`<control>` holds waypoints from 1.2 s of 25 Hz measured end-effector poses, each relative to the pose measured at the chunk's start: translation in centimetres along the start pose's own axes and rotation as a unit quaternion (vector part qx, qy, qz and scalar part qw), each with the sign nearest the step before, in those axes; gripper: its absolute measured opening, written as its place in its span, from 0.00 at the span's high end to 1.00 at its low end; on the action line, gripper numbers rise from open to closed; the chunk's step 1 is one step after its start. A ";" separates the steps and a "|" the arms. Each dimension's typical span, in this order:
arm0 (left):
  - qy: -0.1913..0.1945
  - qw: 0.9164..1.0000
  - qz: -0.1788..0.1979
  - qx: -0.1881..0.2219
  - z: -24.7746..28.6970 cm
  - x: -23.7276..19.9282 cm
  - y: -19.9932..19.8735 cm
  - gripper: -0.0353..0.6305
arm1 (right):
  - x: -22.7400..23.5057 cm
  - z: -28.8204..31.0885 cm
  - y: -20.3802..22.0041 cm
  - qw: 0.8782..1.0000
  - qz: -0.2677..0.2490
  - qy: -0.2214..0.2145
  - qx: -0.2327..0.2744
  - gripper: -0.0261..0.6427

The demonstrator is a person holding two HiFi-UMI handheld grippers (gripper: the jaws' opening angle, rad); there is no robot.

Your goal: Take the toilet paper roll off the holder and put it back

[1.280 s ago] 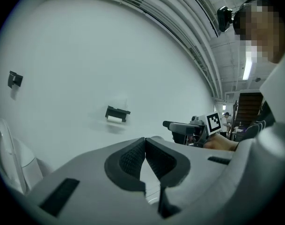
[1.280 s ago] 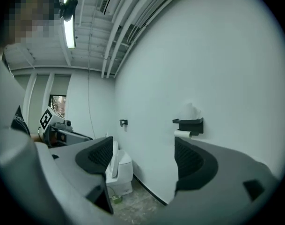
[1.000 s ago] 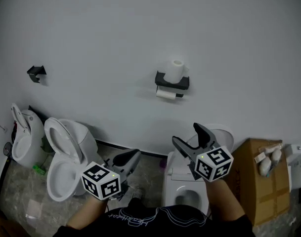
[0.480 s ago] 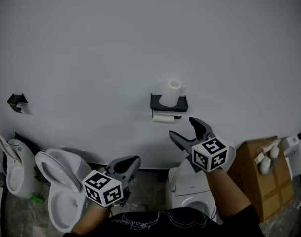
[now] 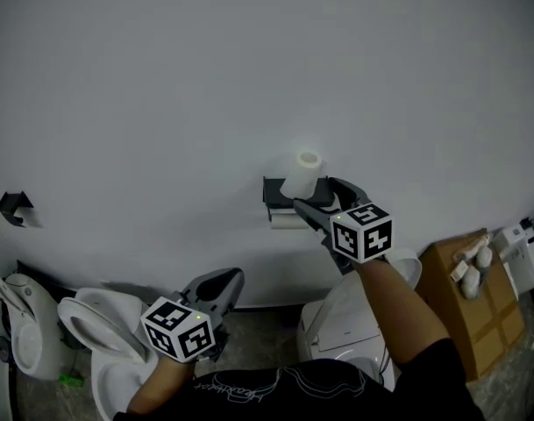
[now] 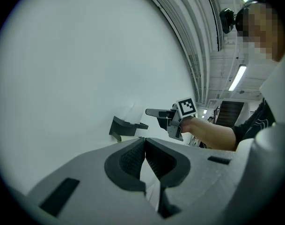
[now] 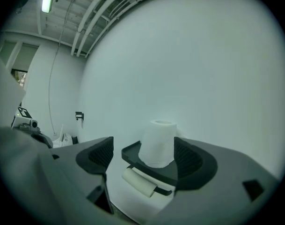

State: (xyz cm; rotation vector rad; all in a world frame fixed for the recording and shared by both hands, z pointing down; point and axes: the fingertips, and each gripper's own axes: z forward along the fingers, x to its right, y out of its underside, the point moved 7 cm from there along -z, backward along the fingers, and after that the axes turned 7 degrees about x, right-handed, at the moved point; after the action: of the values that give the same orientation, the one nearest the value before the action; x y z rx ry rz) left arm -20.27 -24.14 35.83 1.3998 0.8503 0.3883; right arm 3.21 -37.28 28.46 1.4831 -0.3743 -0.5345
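Note:
A white toilet paper roll [image 5: 302,175] stands upright on the shelf of a black wall holder [image 5: 276,191]. A second, thinner roll [image 5: 287,221] hangs on the bar beneath the shelf. My right gripper [image 5: 323,197] is open, raised to the holder's right side, just short of the upright roll. In the right gripper view the roll [image 7: 157,143] shows between the spread jaws, on the holder [image 7: 149,168], with the hanging roll [image 7: 139,182] below. My left gripper [image 5: 217,288] is shut and empty, held low; in its view the jaws [image 6: 145,156] meet, with the holder [image 6: 124,126] ahead.
A white toilet [image 5: 352,310] stands under my right arm. Another toilet with its seat raised [image 5: 96,327] stands at lower left, and a third [image 5: 19,321] at the far left. A cardboard box [image 5: 466,298] sits at the right. A small black bracket [image 5: 14,207] is on the wall.
My right gripper has risen from above the toilet up to the holder, still open. The left gripper stayed low and shut. The head view has tilted up.

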 end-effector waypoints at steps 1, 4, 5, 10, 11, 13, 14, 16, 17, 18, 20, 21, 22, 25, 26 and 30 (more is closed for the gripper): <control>0.001 1.000 0.000 -0.001 0.2 -0.5 -0.1 0.94 | 0.3 0.6 0.1 1.000 -0.005 0.004 -0.005 0.37; 0.009 1.000 0.001 -0.008 0.7 -1.7 0.1 0.94 | 1.4 1.9 0.5 1.000 -0.010 0.020 -0.015 0.37; 0.011 1.000 0.001 -0.010 0.9 -2.1 0.1 0.94 | 1.7 2.3 0.6 1.000 -0.009 0.025 -0.016 0.37; 0.010 1.000 0.005 -0.008 1.6 -3.7 -0.1 0.94 | 3.1 4.8 1.0 0.999 -0.013 0.034 -0.028 0.37; 0.010 1.000 0.005 -0.007 1.6 -4.0 -0.2 0.94 | 3.3 5.1 1.0 0.999 -0.014 0.036 -0.031 0.37; 0.008 1.000 0.005 -0.008 1.6 -4.5 -0.2 0.94 | 3.6 5.5 1.1 0.999 -0.013 0.040 -0.035 0.38; 0.008 1.000 0.005 -0.008 1.7 -4.7 -0.3 0.94 | 3.6 5.8 1.1 0.998 -0.015 0.039 -0.037 0.38; 0.006 1.000 0.006 -0.007 2.0 -5.3 -0.5 0.94 | 3.7 6.5 1.0 0.998 -0.024 0.032 -0.045 0.41; 0.005 1.000 0.006 -0.006 2.1 -5.5 -0.6 0.94 | 3.7 6.8 1.0 0.998 -0.029 0.031 -0.050 0.42; 0.005 1.000 0.005 -0.005 2.2 -5.6 -0.7 0.94 | 3.7 7.0 1.0 0.998 -0.032 0.031 -0.054 0.43; 0.004 1.000 0.005 -0.003 2.2 -5.7 -0.8 0.94 | 3.8 7.0 0.9 0.997 -0.034 0.033 -0.057 0.45; 0.003 1.000 0.006 -0.003 2.2 -5.8 -0.8 0.94 | 3.9 7.1 0.9 0.997 -0.034 0.032 -0.058 0.46; 0.001 1.000 0.006 -0.003 2.3 -6.0 -0.7 0.94 | 4.0 7.1 0.9 0.997 -0.035 0.031 -0.058 0.48; -0.004 1.000 0.005 -0.004 2.4 -6.6 -0.6 0.94 | 4.3 7.3 1.0 0.997 -0.035 0.028 -0.056 0.52; -0.005 1.000 0.004 -0.004 2.4 -6.7 -0.6 0.94 | 4.3 7.3 1.0 0.997 -0.035 0.028 -0.056 0.52; -0.006 1.000 0.005 -0.001 2.5 -6.8 -0.7 0.94 | 4.3 7.3 1.0 0.998 -0.032 0.025 -0.053 0.52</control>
State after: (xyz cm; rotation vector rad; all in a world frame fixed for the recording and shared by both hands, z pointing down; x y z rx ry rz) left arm -23.10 -30.73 36.94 1.4033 0.8324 0.3878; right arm 2.91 -45.78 29.59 1.4076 -0.2556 -0.5595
